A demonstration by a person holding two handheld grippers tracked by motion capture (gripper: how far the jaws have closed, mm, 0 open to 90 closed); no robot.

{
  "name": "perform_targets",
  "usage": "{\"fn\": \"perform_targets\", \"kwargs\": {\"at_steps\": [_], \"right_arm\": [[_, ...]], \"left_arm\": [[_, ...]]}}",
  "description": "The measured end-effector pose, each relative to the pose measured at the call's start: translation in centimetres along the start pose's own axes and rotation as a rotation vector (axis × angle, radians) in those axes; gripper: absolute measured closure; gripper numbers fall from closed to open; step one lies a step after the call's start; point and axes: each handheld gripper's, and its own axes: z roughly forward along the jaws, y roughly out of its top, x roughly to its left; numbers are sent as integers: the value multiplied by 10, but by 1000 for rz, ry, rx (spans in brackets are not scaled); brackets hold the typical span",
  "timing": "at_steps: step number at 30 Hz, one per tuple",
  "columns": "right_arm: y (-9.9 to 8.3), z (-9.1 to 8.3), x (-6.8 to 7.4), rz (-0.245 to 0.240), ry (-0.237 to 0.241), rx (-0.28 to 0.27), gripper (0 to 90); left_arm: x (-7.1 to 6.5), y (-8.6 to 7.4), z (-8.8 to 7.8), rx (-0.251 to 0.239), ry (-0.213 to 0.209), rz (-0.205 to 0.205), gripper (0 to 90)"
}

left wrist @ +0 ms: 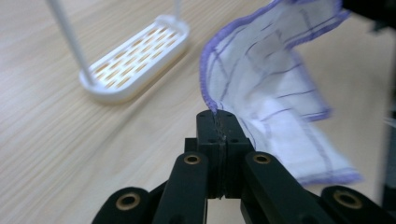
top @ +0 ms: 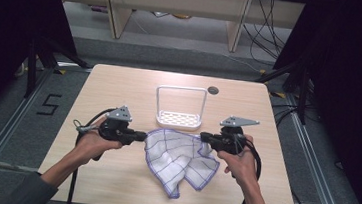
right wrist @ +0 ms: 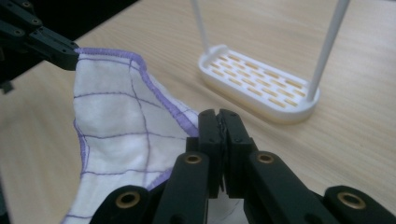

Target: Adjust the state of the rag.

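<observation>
A white cloth with purple grid lines and a purple hem is held up between the two tongs over the middle of the bench, nearer its front edge than its back. The left tongs are clamped tight on one corner of the hem — in the left gripper view the cloth rises straight out of the closed jaws. The right tongs pinch the opposite corner just as firmly, and the cloth runs from them across to the left tongs farther off. The cloth sags between the two grips, its lower folds drooping toward the bench's front edge. Just behind it, toward the back edge, stands a white slotted rack with a tall wire hoop.
</observation>
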Motion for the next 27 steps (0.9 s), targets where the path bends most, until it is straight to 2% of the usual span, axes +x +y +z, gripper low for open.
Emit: {"fn": "perform_targets", "kwargs": {"at_steps": [1, 2, 3, 4, 5, 6, 7, 8, 9, 10, 12, 15, 16, 17, 18, 19, 20, 21, 22, 23, 24, 25, 26, 27], "right_arm": [[0, 8, -6, 29, -17, 41, 887], [0, 8, -6, 29, -17, 41, 887], [-1, 24, -15, 42, -24, 80, 887], [-1, 31, -19, 38, -48, 104, 887], [-3, 39, -25, 17, -61, 91, 887], [-3, 43, -28, 28, -74, 124, 887], [-5, 49, -32, 33, -73, 111, 886], [-5, 52, -35, 36, -81, 145, 887], [-6, 54, -38, 27, -84, 145, 887], [-6, 58, -42, 39, -91, 154, 886], [-7, 62, -45, 41, -91, 138, 886], [-6, 68, -58, 59, -94, 178, 876], [-6, 69, -59, 66, -96, 188, 849], [-6, 70, -62, 84, -111, 178, 789], [-7, 71, -64, 106, -115, 152, 722], [-5, 66, -65, 119, -131, 166, 649], [-4, 62, -62, 141, -158, 177, 618], [-4, 57, -58, 140, -190, 184, 593], [-4, 50, -57, 58, -197, 145, 558], [-4, 50, -57, 58, -197, 145, 558], [-6, 34, -50, 72, -220, 135, 512], [-9, 26, -49, 65, -208, 114, 497], [-12, 18, -44, 83, -213, 111, 483], [-15, 13, -43, 66, -219, 102, 473]], "left_arm": [[5, -3, 8, 16, 4, -7, 889], [5, -3, 8, 16, 4, -7, 888], [13, -7, 23, 36, 29, -19, 888], [18, -8, 28, 63, 41, 8, 888], [20, -9, 34, 63, 54, -7, 888], [23, -10, 38, 70, 55, -14, 888], [25, -10, 42, 76, 65, -4, 888], [27, -10, 45, 88, 73, 6, 887], [29, -11, 50, 93, 83, -3, 887], [31, -11, 54, 97, 87, -6, 886], [34, -10, 57, 101, 88, 8, 884], [38, -7, 69, 106, 116, 3, 876], [38, -6, 72, 96, 132, 2, 860], [39, -5, 73, 94, 134, 2, 813], [39, -5, 73, 88, 139, -18, 757], [38, -4, 72, 88, 142, -28, 676], [38, -4, 68, 89, 149, -43, 584], [36, -5, 61, 73, 159, -65, 522], [33, -6, 54, 57, 165, -87, 497], [33, -6, 54, 57, 165, -87, 471], [26, -8, 41, 34, 119, -126, 440], [21, -10, 35, 28, 106, -142, 424], [16, -12, 30, 31, 91, -145, 412], [9, -15, 26, 23, 81, -151, 400]]}}
